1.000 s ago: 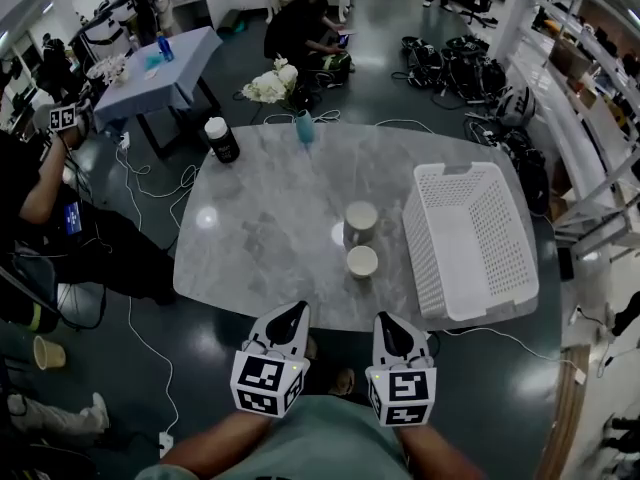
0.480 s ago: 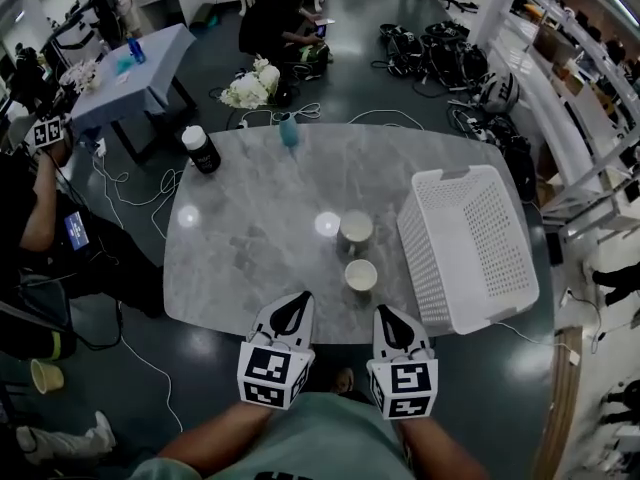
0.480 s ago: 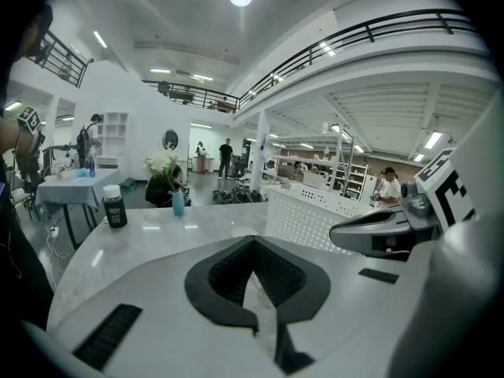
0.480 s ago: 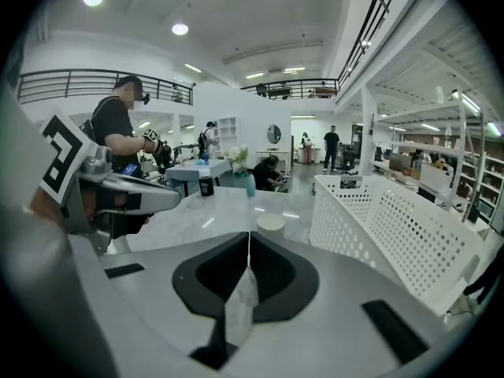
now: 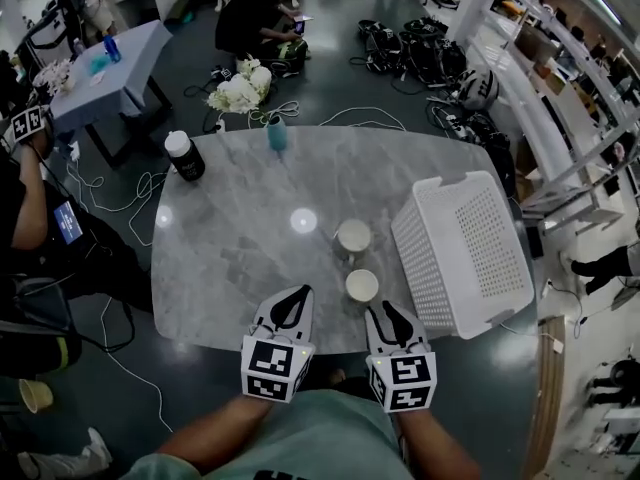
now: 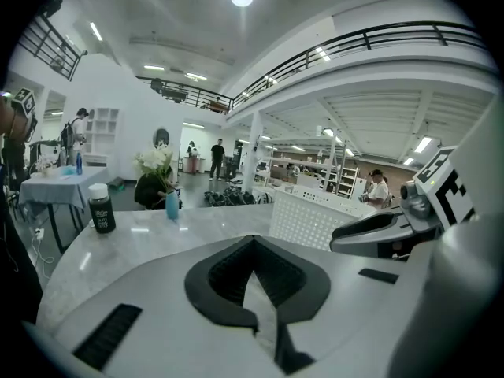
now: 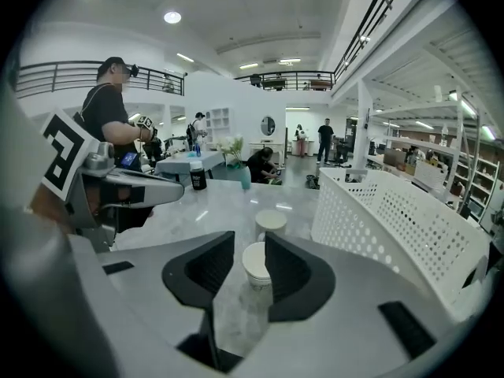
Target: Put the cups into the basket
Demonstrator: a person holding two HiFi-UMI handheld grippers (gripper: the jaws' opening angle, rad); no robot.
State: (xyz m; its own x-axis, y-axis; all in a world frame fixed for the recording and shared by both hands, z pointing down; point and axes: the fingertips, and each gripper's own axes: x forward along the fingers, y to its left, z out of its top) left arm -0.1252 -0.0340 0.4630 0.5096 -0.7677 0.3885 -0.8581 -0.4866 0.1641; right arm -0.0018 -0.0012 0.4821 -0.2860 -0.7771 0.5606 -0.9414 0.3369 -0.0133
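Two white paper cups stand upright on the grey marble table (image 5: 240,228), mouths up, one behind the other on a line running away from the person. The near cup (image 5: 362,286) sits close to the table's front edge; the far cup (image 5: 353,238) stands just beyond it, apart from it. The white perforated basket (image 5: 470,248) lies empty to their right, its long side running away from the person and its near wall just beside the cups.

The right gripper (image 5: 385,316) is the nearer tool. Its jaws have just been opening and now stand parted, with nothing clasped. In the right gripper view the near cup shows through the gap, but the head view places it just ahead of the fingertips and a little to their left, not yet between the pads. The left gripper (image 5: 296,300) hovers over the front edge further left, tips pinched together on nothing, with bare table ahead of it.

The coming move likely turns on that small offset — the right gripper probably needs to go forward and slightly left so the upright cup wall enters the gap. The parting may need to widen, since the cup looks about as broad as the gap.
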